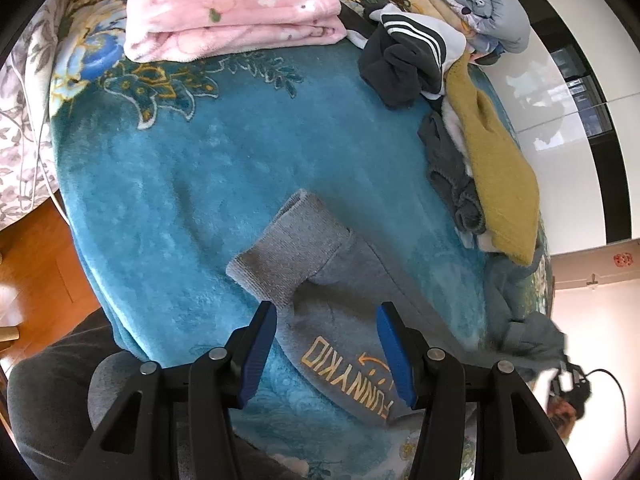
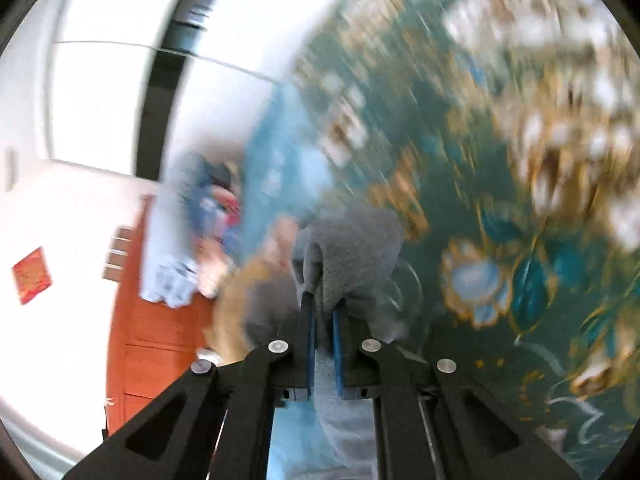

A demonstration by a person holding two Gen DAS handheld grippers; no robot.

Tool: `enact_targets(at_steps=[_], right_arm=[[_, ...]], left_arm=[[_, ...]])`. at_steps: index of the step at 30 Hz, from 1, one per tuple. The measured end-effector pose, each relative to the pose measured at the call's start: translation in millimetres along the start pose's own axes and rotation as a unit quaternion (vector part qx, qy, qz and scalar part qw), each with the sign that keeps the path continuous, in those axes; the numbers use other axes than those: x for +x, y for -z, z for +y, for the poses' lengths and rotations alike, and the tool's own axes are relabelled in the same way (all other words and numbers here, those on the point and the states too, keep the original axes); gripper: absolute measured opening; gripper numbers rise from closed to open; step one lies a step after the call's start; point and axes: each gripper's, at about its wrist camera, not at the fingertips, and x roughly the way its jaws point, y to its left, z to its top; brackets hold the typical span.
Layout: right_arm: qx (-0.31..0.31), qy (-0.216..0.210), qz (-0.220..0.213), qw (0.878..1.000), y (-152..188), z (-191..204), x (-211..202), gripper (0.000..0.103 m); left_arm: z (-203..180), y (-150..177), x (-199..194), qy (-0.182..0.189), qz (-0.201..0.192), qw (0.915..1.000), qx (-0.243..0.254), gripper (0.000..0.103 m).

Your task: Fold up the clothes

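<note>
On the bed, spread over a teal floral blanket (image 1: 168, 184), lies a grey garment (image 1: 320, 280) with gold lettering on it. Its ribbed cuff end is folded over and points away from the left claw (image 1: 328, 320), which hangs just above the cloth with its blue pads spread apart; the lettered part of the garment lies between and beneath them, and the pads grip nothing. Beyond it, a folded pink blanket (image 1: 228, 12) sits at the far end of the bed, and a heap of loose clothes, dark, striped and a mustard sweater (image 1: 500, 176), lies along the right edge. In the right wrist view, heavily blurred, the right claw (image 2: 323, 308) is pressed together on a bunch of the grey cloth (image 2: 352, 248), which bulges out past the fingertips above the patterned blanket.
</note>
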Motion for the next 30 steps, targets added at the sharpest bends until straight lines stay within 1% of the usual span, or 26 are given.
enact_targets(at_steps=[2,3,4,6,7,8,10,11,13,14,16,18,19,21,23,24,25,26,27,29,30], right_arm=[[-0.071,0.026,-0.025,0.997,2,38,-36,0.007],[-0.114,0.043,-0.032,0.992,12,60,-47,0.007],[-0.162,0.061,-0.037,0.984,24,83,-58,0.007],[-0.227,0.081,-0.025,0.970,54,112,-58,0.007],[-0.255,0.089,-0.001,0.963,74,124,-41,0.007],[-0.271,0.092,0.024,0.958,90,130,-23,0.008],[-0.267,0.086,0.087,0.956,121,128,24,0.008],[-0.256,0.079,0.122,0.956,139,123,52,0.008],[-0.242,0.085,0.171,0.951,174,115,100,0.008],[-0.239,0.096,0.194,0.946,192,112,125,0.008],[-0.239,0.119,0.230,0.936,218,105,159,0.008],[-0.254,0.139,0.246,0.925,234,105,176,0.011],[-0.265,0.145,0.253,0.919,239,106,180,0.012],[-0.277,0.132,0.267,0.914,239,110,176,0.019],[-0.285,0.089,0.269,0.916,227,118,155,0.035],[-0.292,0.074,0.261,0.917,220,122,142,0.039],[-0.305,0.066,0.241,0.919,208,125,123,0.044],[-0.316,0.068,0.220,0.920,194,125,105,0.045],[-0.321,0.079,0.197,0.923,177,120,84,0.047],[-0.306,0.109,0.166,0.931,146,98,48,0.053],[-0.290,0.122,0.158,0.936,133,81,32,0.053]], left_arm=[[2,1,1,0.001,0.003,1.0000,0.001,0.056],[3,2,2,0.001,0.004,1.0000,0.001,0.056],[4,3,2,0.002,0.005,1.0000,0.000,0.056],[5,4,4,0.006,0.009,0.9999,-0.004,0.056],[5,6,4,0.007,0.011,0.9999,-0.003,0.056],[4,7,4,0.007,0.014,0.9999,0.000,0.056],[2,9,-1,0.009,0.010,0.9999,0.008,0.056],[1,10,-4,0.010,0.007,0.9999,0.010,0.056],[2,10,-9,0.012,0.001,0.9999,0.009,0.056],[2,10,-10,0.012,-0.002,0.9999,0.008,0.056],[5,10,-11,0.009,-0.005,0.9999,0.005,0.056],[11,10,-7,0.001,-0.006,1.0000,-0.002,0.056],[13,9,-5,-0.003,-0.007,1.0000,-0.006,0.056],[20,8,2,-0.009,-0.004,0.9998,-0.017,0.059],[27,7,12,-0.014,0.003,0.9994,-0.031,0.061],[31,6,17,-0.016,0.007,0.9991,-0.038,0.060],[35,5,23,-0.018,0.011,0.9988,-0.045,0.061],[39,4,28,-0.020,0.015,0.9983,-0.052,0.061],[42,2,34,-0.016,0.018,0.9977,-0.063,0.061],[46,1,46,-0.008,0.027,0.9966,-0.078,0.060],[48,0,52,-0.005,0.034,0.9957,-0.086,0.060]])
